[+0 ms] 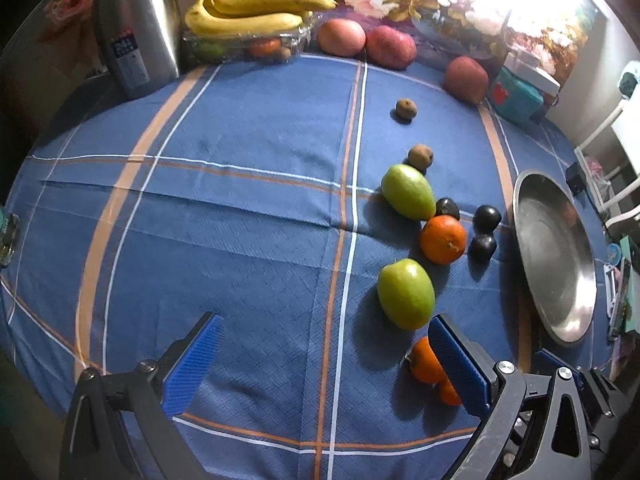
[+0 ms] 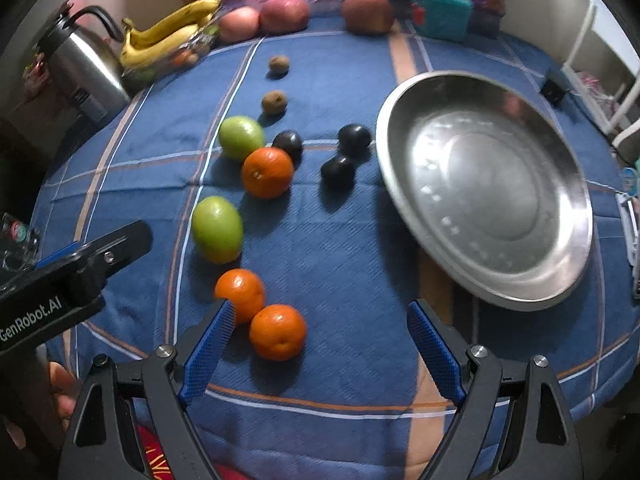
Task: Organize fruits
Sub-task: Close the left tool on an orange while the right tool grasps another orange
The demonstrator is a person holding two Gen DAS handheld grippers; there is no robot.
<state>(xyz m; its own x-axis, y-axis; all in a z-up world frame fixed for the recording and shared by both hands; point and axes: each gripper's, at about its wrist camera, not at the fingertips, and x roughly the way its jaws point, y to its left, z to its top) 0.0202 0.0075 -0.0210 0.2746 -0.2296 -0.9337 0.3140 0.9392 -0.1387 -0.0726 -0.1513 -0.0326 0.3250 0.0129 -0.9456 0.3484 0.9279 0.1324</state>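
Loose fruit lies scattered on a desk (image 2: 340, 264) under a blue plaid cloth, beside an empty steel dish (image 2: 560, 272) at the right. The right tool (image 2: 320, 344) hangs low over the near edge, its blue pads spread wide and holding nothing; the nearest orange (image 2: 278, 332) sits between them, a second orange (image 2: 240, 292) touching it just beyond the left pad. The left tool (image 1: 324, 360) is likewise wide open and empty (its body shows at the left edge of the right wrist view), with a green apple (image 1: 406, 294) just ahead of its right pad. Farther back lie another apple, a third orange, three dark plums (image 2: 338, 170) and two kiwis. The orange looks firm, round and light, likely to roll; a grip across its widest middle seems safest. The plums, small and glossy, may slip and bruise.
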